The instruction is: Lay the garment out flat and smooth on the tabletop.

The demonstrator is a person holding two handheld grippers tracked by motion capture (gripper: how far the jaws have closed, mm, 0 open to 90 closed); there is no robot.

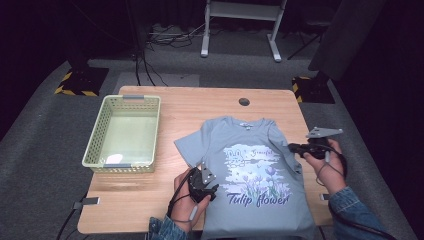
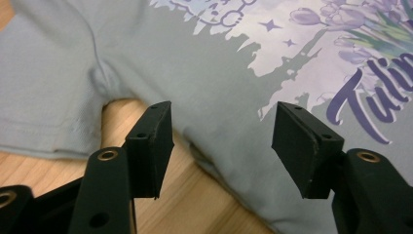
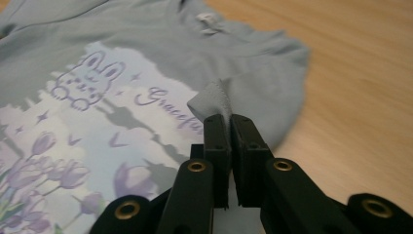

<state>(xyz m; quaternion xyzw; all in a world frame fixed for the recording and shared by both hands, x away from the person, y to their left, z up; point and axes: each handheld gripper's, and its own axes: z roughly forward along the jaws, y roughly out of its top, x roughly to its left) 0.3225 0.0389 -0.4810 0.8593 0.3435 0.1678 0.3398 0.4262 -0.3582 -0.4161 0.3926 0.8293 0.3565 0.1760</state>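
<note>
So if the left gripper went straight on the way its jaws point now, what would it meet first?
Most likely the side edge of the grey-blue printed T-shirt, just below its sleeve: the left gripper has open jaws straddling that edge, with bare wooden table beneath. How far off the cloth lies is unclear.

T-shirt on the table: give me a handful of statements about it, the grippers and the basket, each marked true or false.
1. The right gripper is shut on a pinch of the T-shirt. True.
2. The left gripper is clamped on the shirt's collar. False: its jaws stand open over the shirt's side edge below a sleeve, gripping nothing.
3. The T-shirt lies print side up, with "Tulip flower" readable. True.
4. The T-shirt is inside the basket. False: it lies on the wooden table, to the right of the basket in the high view.
5. The basket is red. False: it is pale yellow-green.
</note>
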